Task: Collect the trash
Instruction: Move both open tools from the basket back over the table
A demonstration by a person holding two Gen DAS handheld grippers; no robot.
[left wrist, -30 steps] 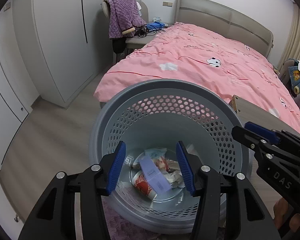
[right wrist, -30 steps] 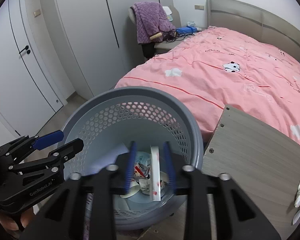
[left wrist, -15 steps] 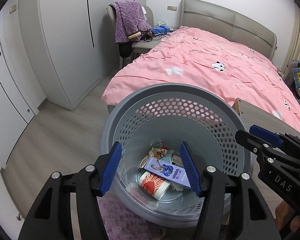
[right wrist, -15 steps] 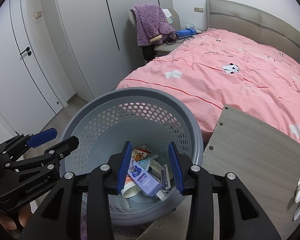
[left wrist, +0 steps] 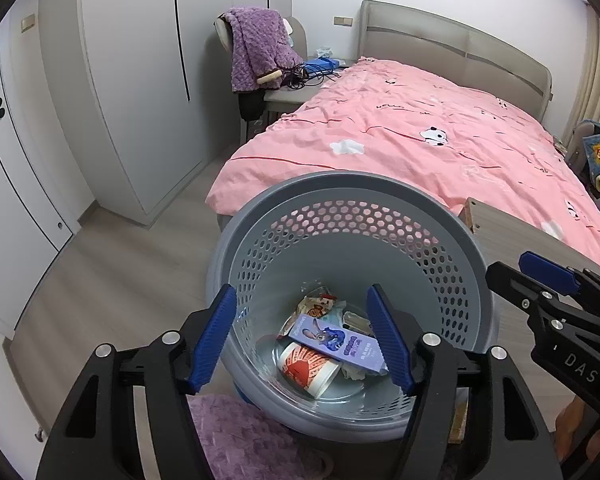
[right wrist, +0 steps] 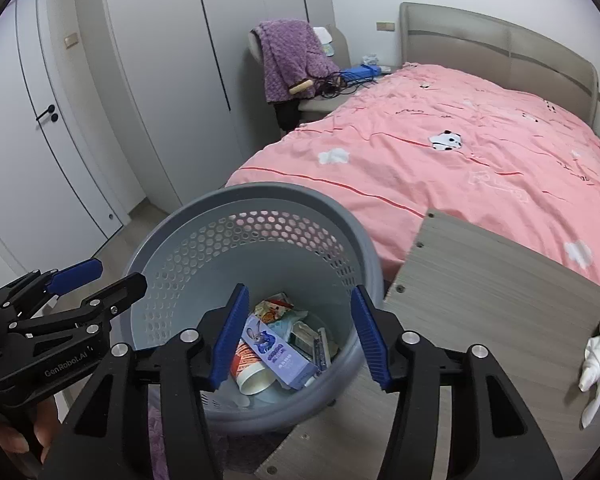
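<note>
L gripper (left wrist: 302,340) over round grey perforated plastic bin (left wrist: 452,216), jaws just widened, empty. In bin: purple carton (left wrist: 336,340) on paper cup (left wrist: 308,366), crinkly wrappers. R gripper (right wrist: 298,338) also over bin, jaws just widened, empty.

Trash (right wrist: 278,350) inside grey basket (right wrist: 172,280)

Basket (left wrist: 456,240) on floor, before bed (left wrist: 440,140), left of wooden board (right wrist: 480,288). In basket: box (left wrist: 336,342) atop cup (left wrist: 308,368), wrappers (left wrist: 318,304) behind. Cloth (right wrist: 598,372) on board. Chair (left wrist: 288,96) beside bed, blanket (left wrist: 256,48) over it.
</note>
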